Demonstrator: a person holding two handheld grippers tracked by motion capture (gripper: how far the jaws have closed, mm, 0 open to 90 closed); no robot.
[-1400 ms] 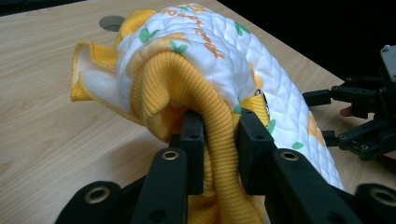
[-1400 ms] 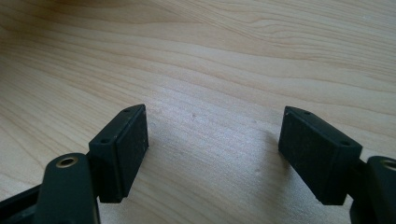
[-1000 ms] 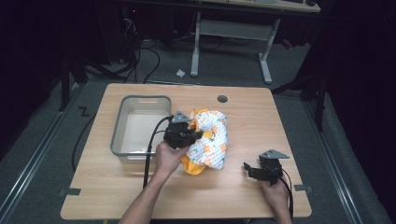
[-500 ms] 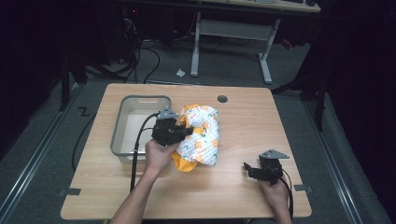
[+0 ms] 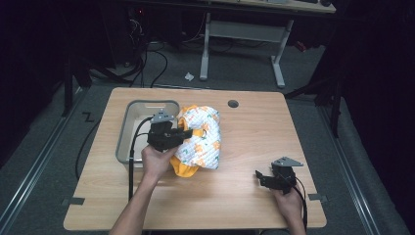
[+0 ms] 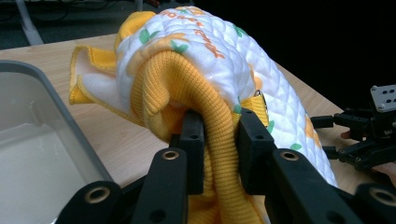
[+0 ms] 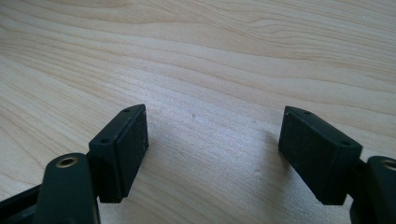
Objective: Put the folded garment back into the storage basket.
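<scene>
At the left half of the worktop (image 5: 244, 196), the left claw (image 5: 188, 133) is clamped on the yellow ribbed hem of a small quilted garment (image 5: 200, 139), white with an orange-and-green print; the left gripper view shows the knit fold pinched tight between the two black pads, with the padded body of the garment (image 6: 205, 51) arching up and away beyond them. From above, the garment lies bunched just right of a clear plastic bin (image 5: 128, 128), its long axis running from the far edge of the worktop toward the person, its near yellow end touching the wood beside the left hand (image 5: 155, 161). The bin is directly to the claw's left, so close that its rim (image 6: 56, 93) fills the lower left of the left gripper view; the bin appears to hold nothing. That short sideways gap is what the next move likely turns on: a carry leftward over the rim would put the garment inside, though the trailing bulk hangs on the side away from the bin and may drag or catch on the wall. The right claw (image 5: 264, 177) rests well apart near the front right corner, its pads spread wide over bare wood (image 7: 210, 70) with nothing between them, in the right hand (image 5: 288, 205). The left hand is plainly the nearer one, and already has the grip.
</scene>
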